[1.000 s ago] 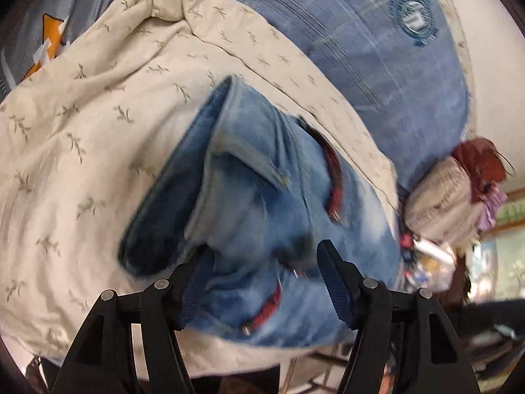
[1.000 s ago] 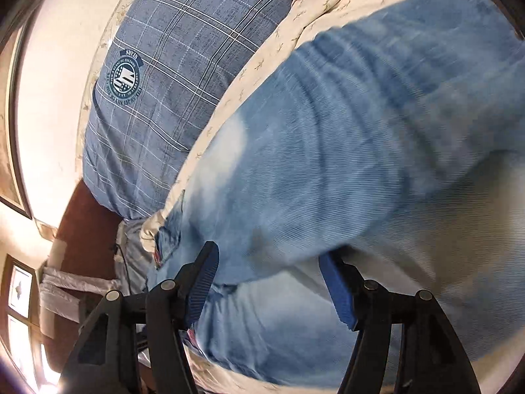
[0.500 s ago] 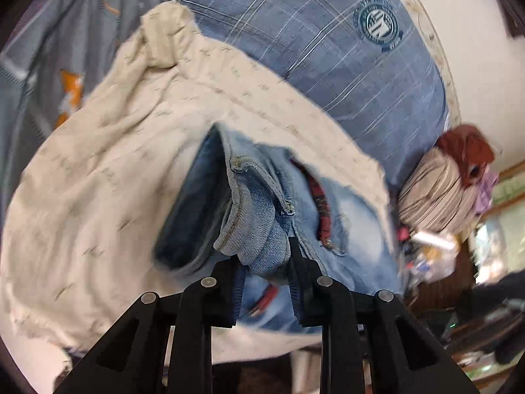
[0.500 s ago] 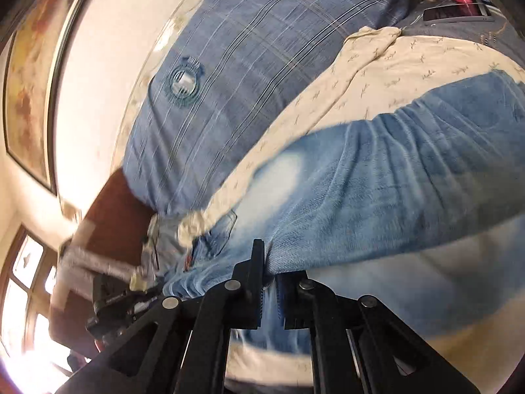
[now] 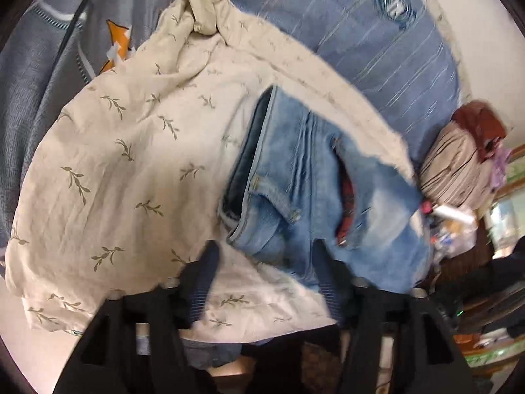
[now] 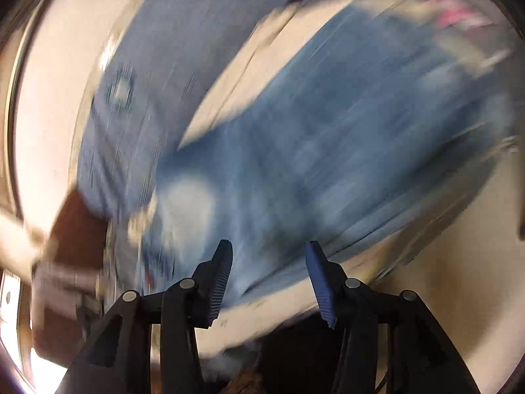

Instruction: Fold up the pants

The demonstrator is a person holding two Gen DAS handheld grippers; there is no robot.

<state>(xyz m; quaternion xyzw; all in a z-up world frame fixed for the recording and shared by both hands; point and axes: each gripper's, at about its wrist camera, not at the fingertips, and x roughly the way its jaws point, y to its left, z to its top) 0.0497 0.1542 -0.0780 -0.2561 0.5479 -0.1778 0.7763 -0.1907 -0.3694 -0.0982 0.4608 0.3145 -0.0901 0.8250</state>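
Jeans position: folded bundle of jeans (image 5: 315, 197) lying on the cream sheet (image 5: 131, 170), centre-right of the left wrist view; filling the middle of the blurred right wrist view (image 6: 328, 151).
Left claw (image 5: 265, 272): jaws opening, apart, nothing pressed; denim edge just above the tips, sheet between them.
Right claw (image 6: 269, 272): jaws opening, apart; denim lying between the tips, not clamped.
Risk, unfolding: released waistband likely to spring up, since stiff layered denim resists a crease.
Risk, snagging: ribbed pads (image 5: 203, 282) near the fold could drag the top layer if pulled away low.
Risk, sheet drag: loose wrinkled sheet could bunch and shift the bundle toward the bed edge at lower frame.
Denim: heavy, faded light blue, darker inside, thick stitched seams, metal rivet, red lining at the pocket.
Sheet: thin, cream, leaf print, creased.
Pillow (image 5: 377, 39): blue plaid, round badge, upper right of the left wrist view.
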